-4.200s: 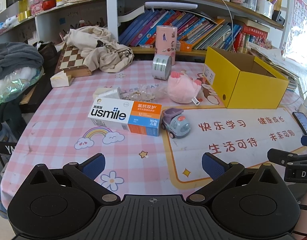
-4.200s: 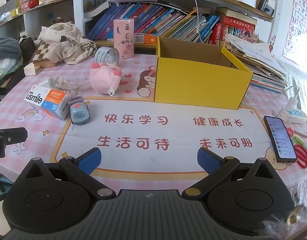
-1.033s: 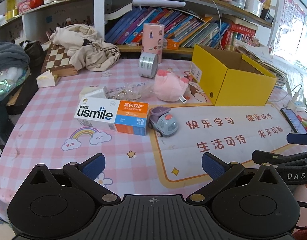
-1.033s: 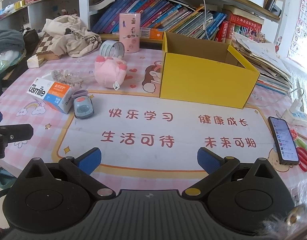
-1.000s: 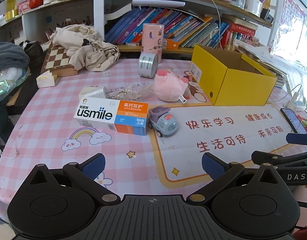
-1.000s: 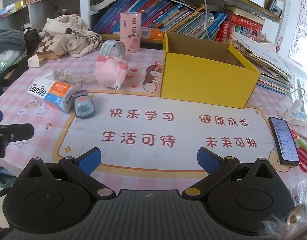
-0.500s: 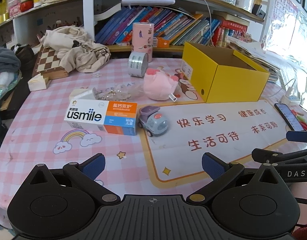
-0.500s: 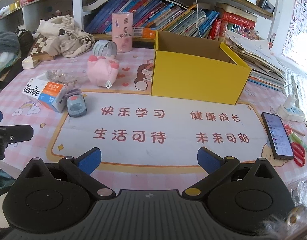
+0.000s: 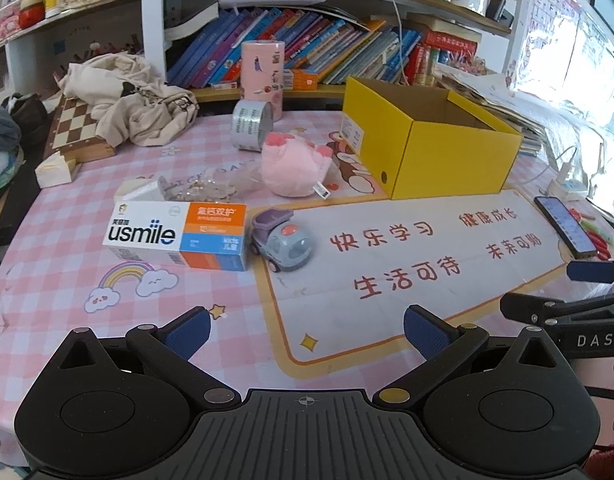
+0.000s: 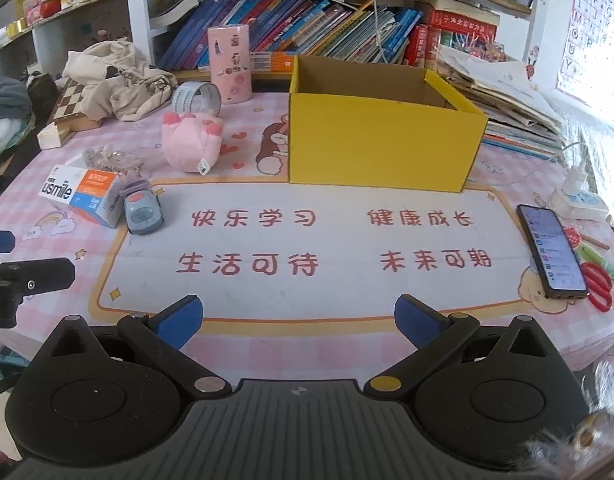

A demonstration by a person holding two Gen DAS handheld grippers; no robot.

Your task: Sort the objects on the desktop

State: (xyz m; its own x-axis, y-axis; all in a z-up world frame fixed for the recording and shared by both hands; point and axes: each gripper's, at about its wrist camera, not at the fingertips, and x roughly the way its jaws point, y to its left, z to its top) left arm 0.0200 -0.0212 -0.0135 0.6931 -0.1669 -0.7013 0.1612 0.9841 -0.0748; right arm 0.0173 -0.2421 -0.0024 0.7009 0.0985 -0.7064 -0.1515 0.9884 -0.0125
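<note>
A yellow open box (image 9: 431, 144) (image 10: 381, 136) stands at the back of the pink checked table. Left of it lie a pink plush toy (image 9: 293, 170) (image 10: 191, 146), a roll of grey tape (image 9: 251, 125) (image 10: 197, 98), a small toy truck (image 9: 283, 240) (image 10: 141, 206), a usmile toothpaste carton (image 9: 175, 234) (image 10: 83, 196) and a clear crinkled bag (image 9: 199, 188). My left gripper (image 9: 307, 330) hovers open near the front edge, well short of the truck. My right gripper (image 10: 297, 316) hangs open over the white mat, holding nothing.
A pink cylinder tin (image 9: 263, 72), chessboard (image 9: 73, 128) and crumpled cloth (image 9: 131, 100) sit at the back. A phone (image 10: 551, 250), red scissors (image 10: 597, 286) and a power strip (image 10: 579, 202) lie at the right. Bookshelves (image 10: 307, 36) line the rear.
Both grippers have shifted slightly, so the scene slid a little left in the views. Nothing on the table has moved, and both grippers stay open.
</note>
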